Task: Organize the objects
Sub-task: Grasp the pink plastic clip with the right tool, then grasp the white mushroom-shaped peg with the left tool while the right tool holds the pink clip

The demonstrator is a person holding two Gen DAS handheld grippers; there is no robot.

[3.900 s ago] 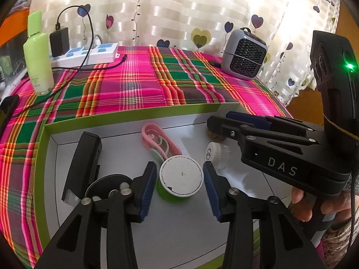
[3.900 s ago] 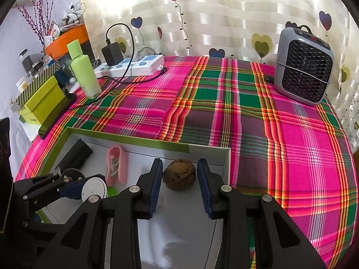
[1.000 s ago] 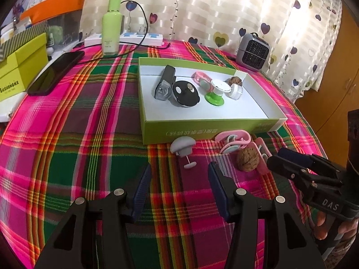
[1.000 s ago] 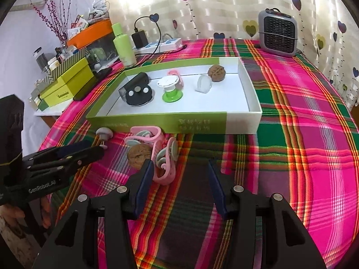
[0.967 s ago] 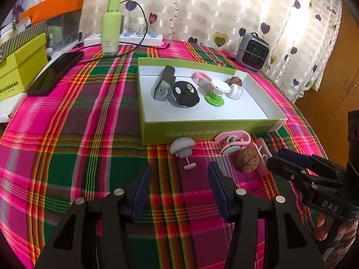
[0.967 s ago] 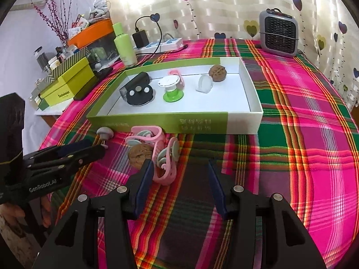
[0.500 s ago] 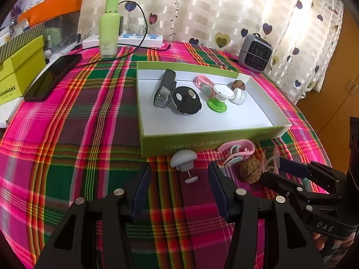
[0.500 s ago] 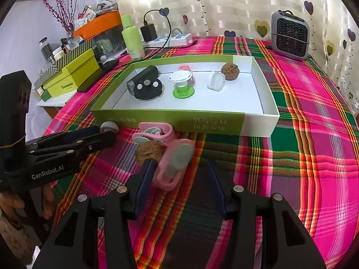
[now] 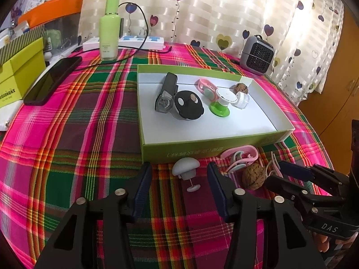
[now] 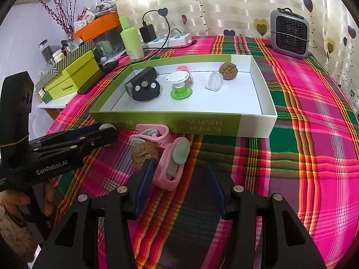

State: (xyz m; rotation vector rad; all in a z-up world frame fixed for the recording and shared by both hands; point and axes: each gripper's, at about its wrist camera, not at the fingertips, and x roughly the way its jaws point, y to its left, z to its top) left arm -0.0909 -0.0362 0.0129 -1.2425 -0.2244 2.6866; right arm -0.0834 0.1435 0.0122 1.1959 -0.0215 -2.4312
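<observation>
Left gripper (image 9: 178,180) closing astride mushroom (image 9: 185,167) – stem pointing back; right gripper (image 10: 178,176) half-open astride pink clip (image 10: 171,164), lengthwise, unpinched.

two walnuts (image 10: 228,71), three pink clips (image 10: 170,165)

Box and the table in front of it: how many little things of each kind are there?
Walnuts: 2
Pink clips: 3
Mushroom-shaped stands: 2
Black things: 2
Clear little pot: 1
Total: 10
</observation>
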